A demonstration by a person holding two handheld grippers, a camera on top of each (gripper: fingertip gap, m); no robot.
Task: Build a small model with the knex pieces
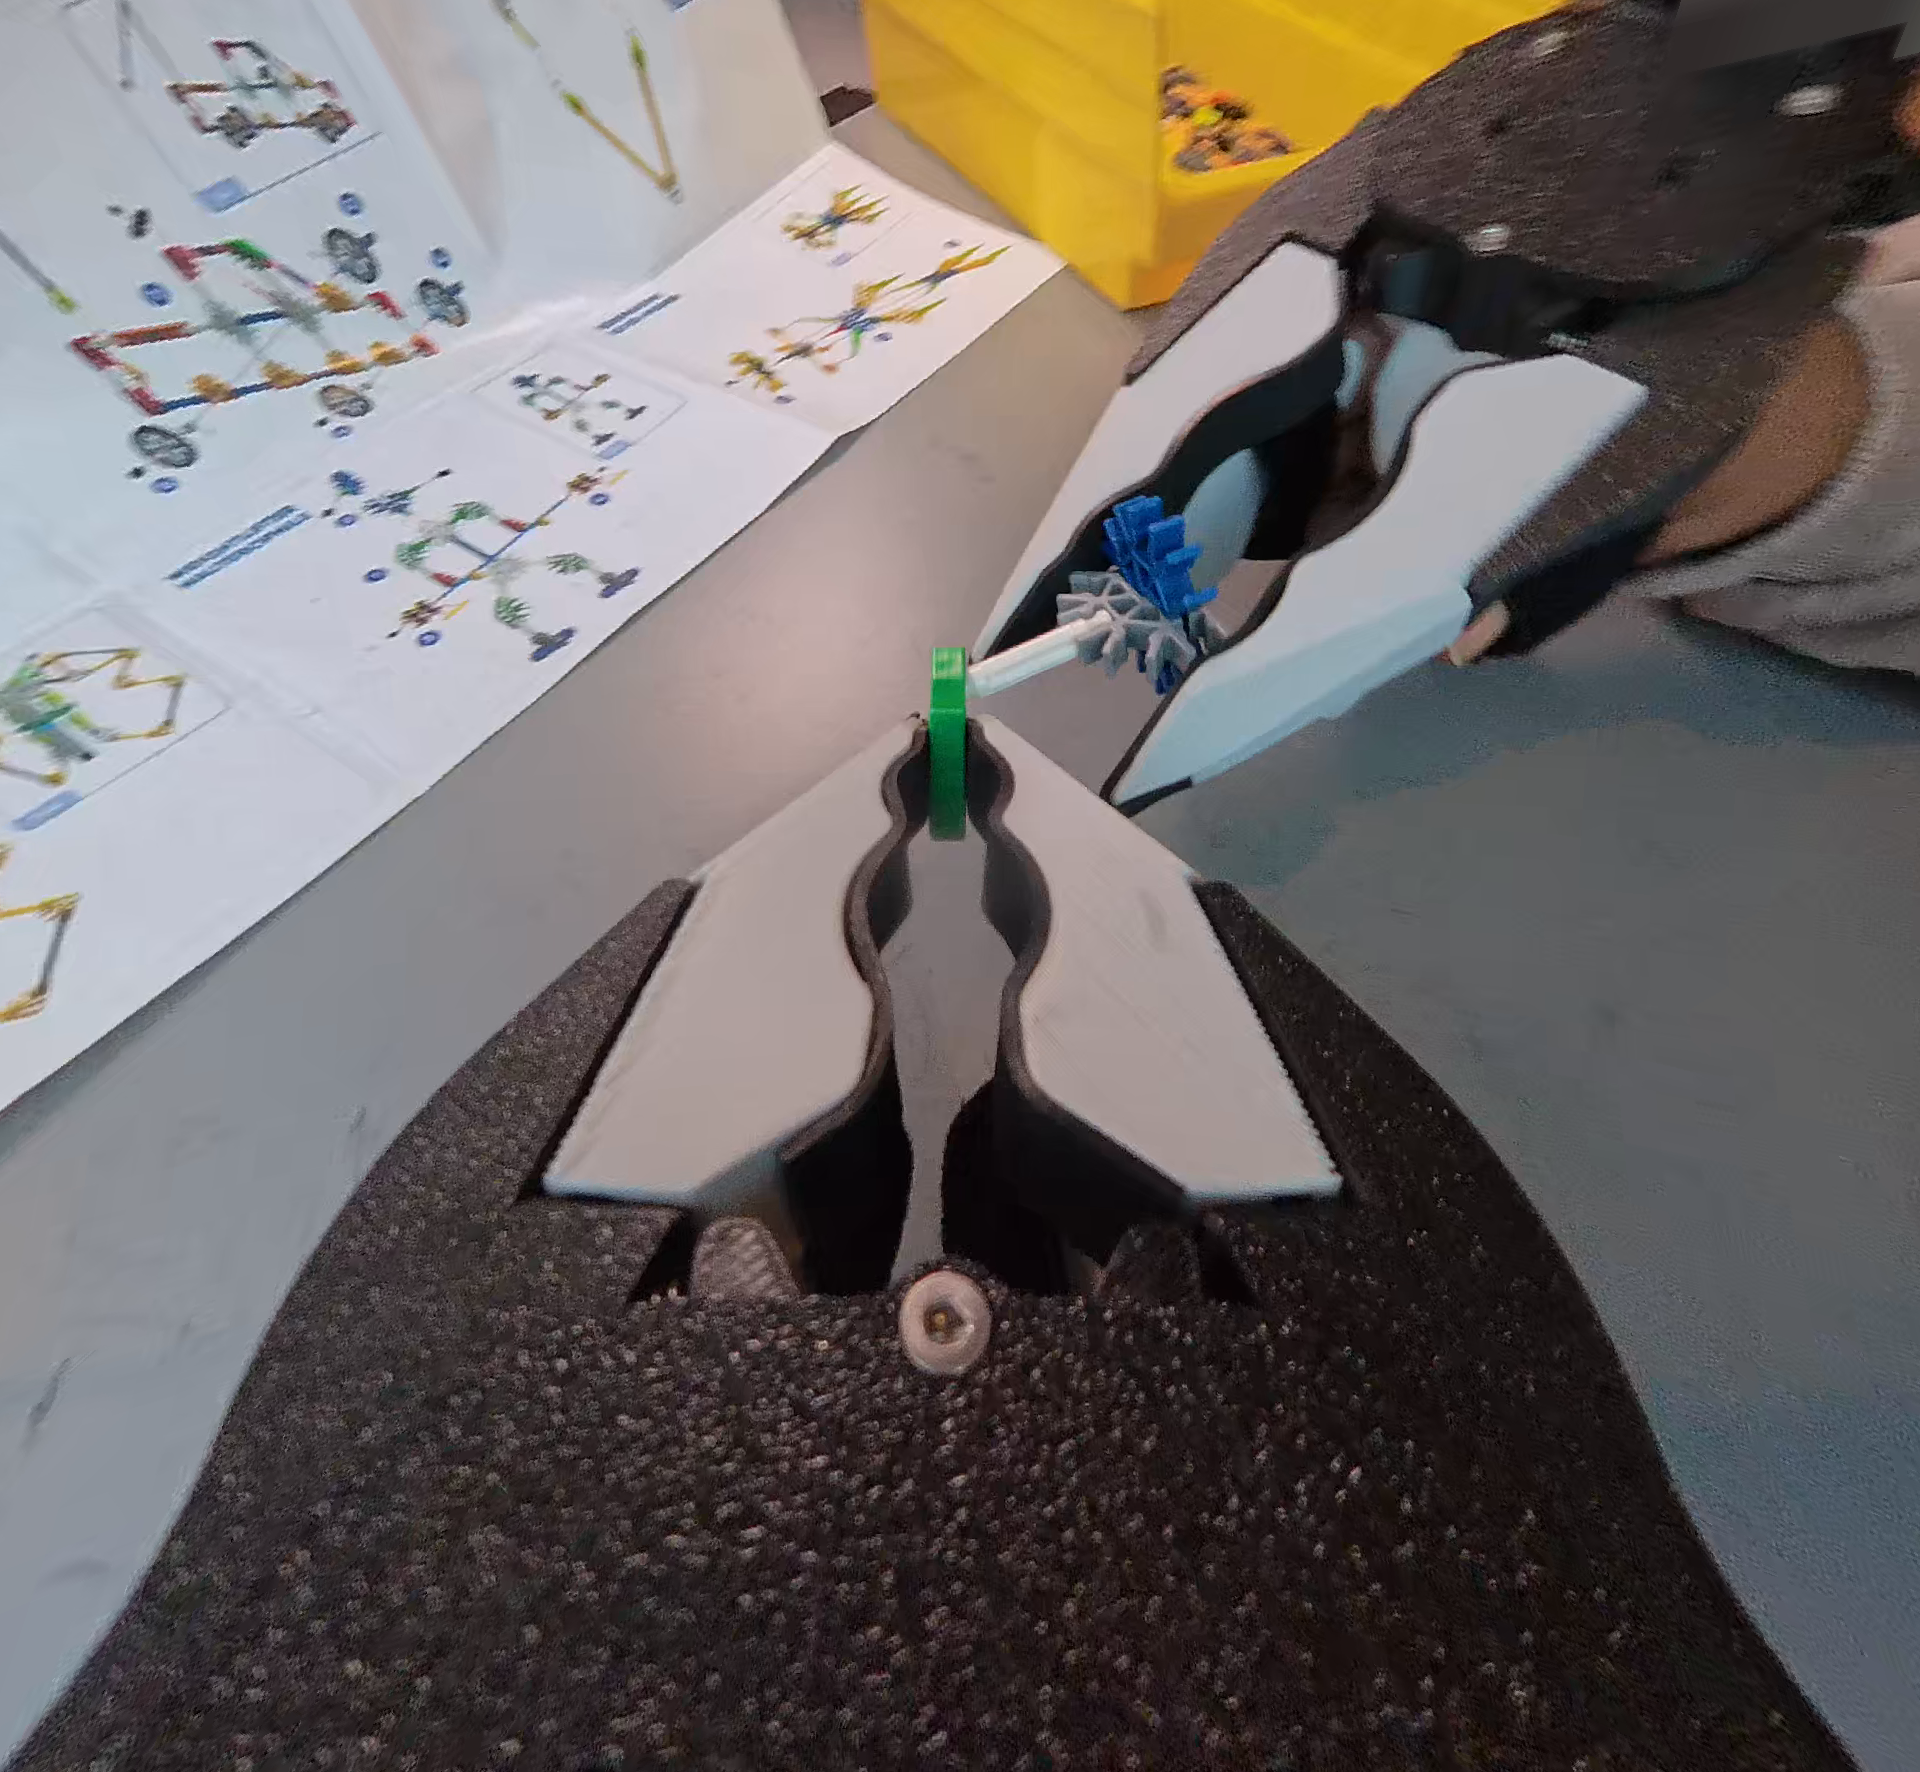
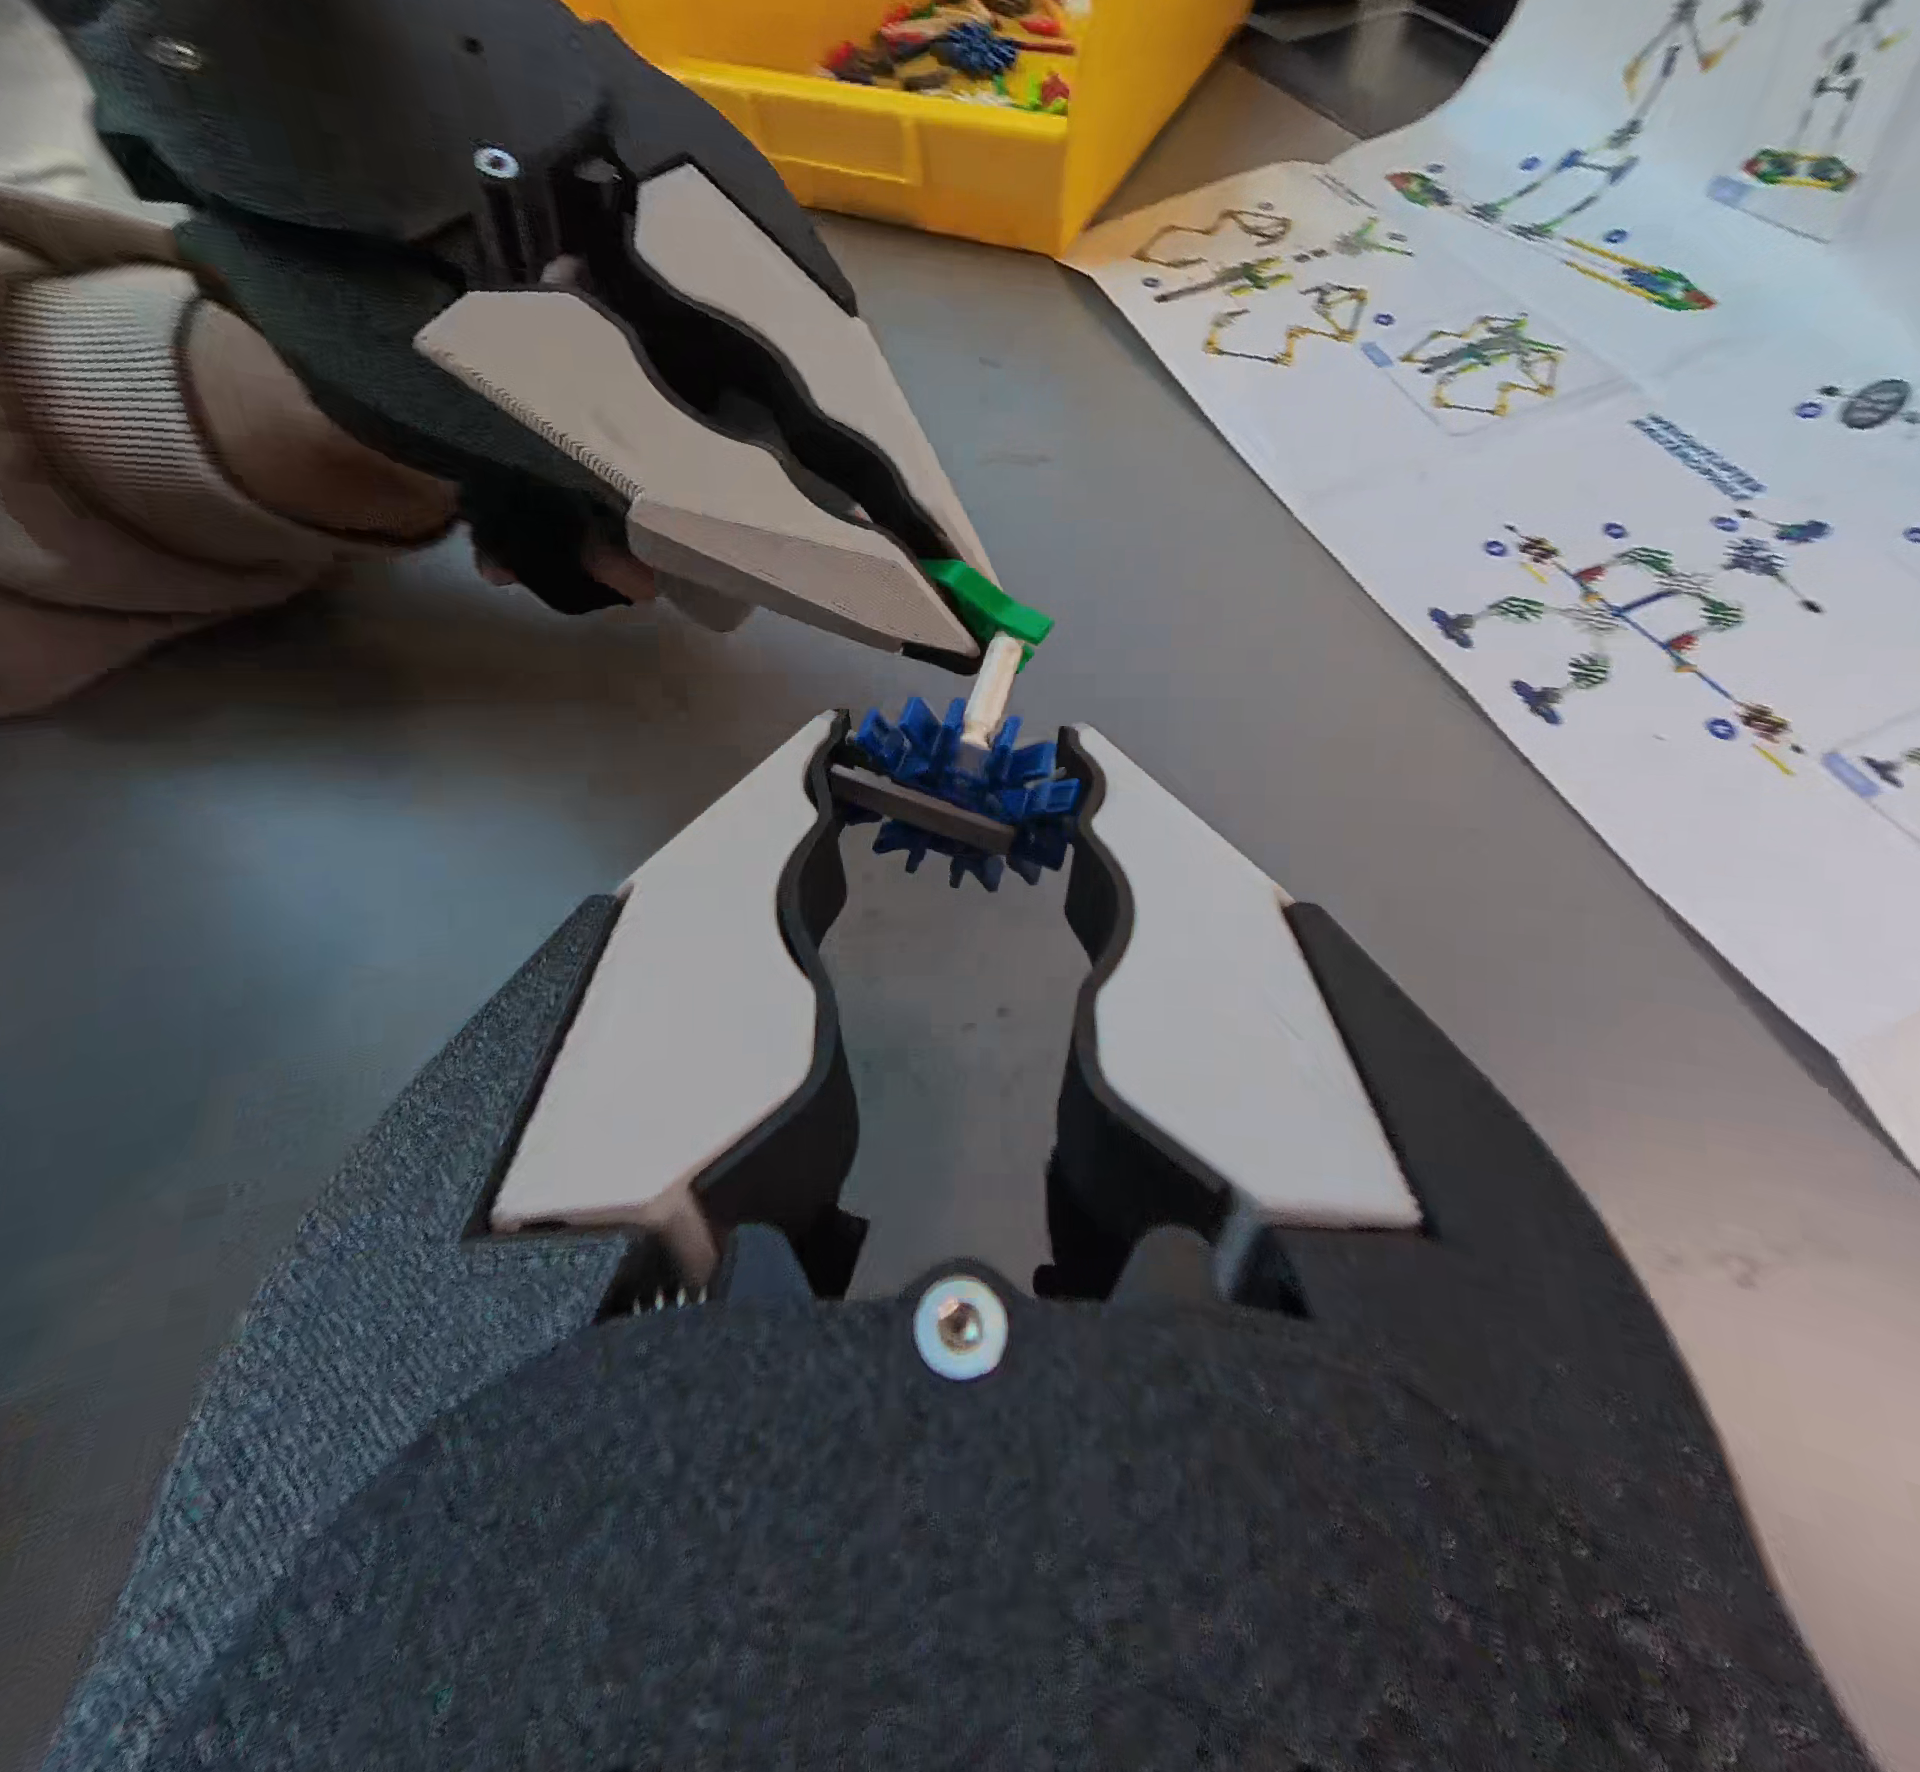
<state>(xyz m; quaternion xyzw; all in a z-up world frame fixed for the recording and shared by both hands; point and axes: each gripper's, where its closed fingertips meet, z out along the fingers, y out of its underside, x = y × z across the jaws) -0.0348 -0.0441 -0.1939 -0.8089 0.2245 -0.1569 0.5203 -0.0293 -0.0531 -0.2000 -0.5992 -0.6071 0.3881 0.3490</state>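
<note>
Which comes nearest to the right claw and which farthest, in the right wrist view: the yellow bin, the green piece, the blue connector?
1. The blue connector, gripped between the right claw's tips.
2. The green piece, just ahead, held in the left claw and joined by a white rod.
3. The yellow bin, far back on the table.

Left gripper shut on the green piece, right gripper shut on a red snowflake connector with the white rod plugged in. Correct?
One error: the snowflake connector in the right gripper is blue, not red, with a grey one against it; the right wrist view shows it. Otherwise correct: the left gripper is shut on the green piece, and the white rod is plugged in.
</note>
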